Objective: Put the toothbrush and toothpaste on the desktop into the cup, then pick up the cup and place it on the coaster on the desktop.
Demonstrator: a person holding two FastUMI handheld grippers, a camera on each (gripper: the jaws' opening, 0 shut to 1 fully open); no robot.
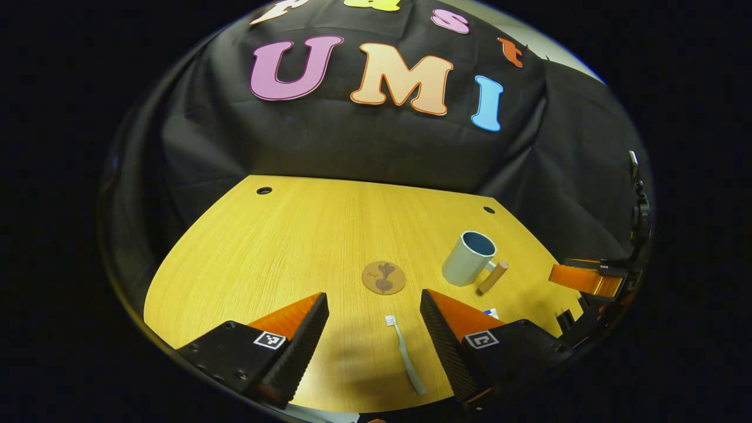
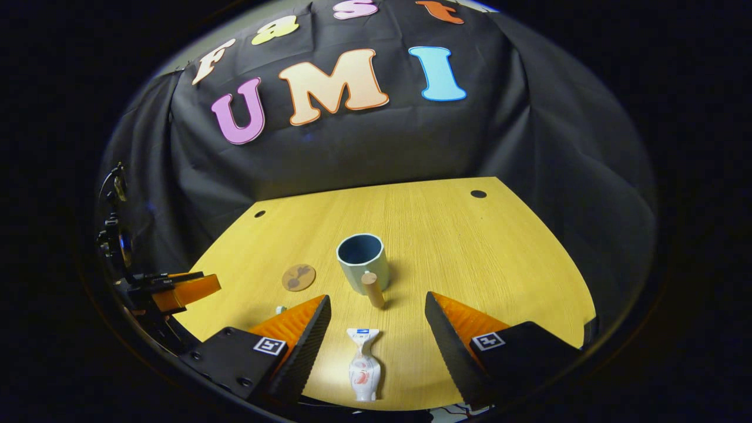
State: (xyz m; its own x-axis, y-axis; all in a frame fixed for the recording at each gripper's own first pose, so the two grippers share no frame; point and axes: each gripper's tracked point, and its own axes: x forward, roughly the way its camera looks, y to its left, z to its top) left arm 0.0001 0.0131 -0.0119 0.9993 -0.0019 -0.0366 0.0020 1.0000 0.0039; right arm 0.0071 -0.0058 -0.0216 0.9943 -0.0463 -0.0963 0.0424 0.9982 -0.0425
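While both my grippers gape empty | left gripper (image 1: 374,329) straddles toothbrush (image 1: 405,355), right gripper (image 2: 377,329) straddles toothpaste (image 2: 363,365) | I'd descend squarely, pinch mid-body.

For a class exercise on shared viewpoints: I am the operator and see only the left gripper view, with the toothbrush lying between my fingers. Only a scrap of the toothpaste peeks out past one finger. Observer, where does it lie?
Observer: In the right gripper view, the toothpaste lies flat on the desktop between the open fingers of the right gripper, touching neither.
Operator: How does the cup sit from that side?
Observer: The cup stands upright beyond the toothpaste, its wooden handle pointing back toward that gripper.
Operator: Anything in it?
Observer: That view looks down into it, and it appears empty.
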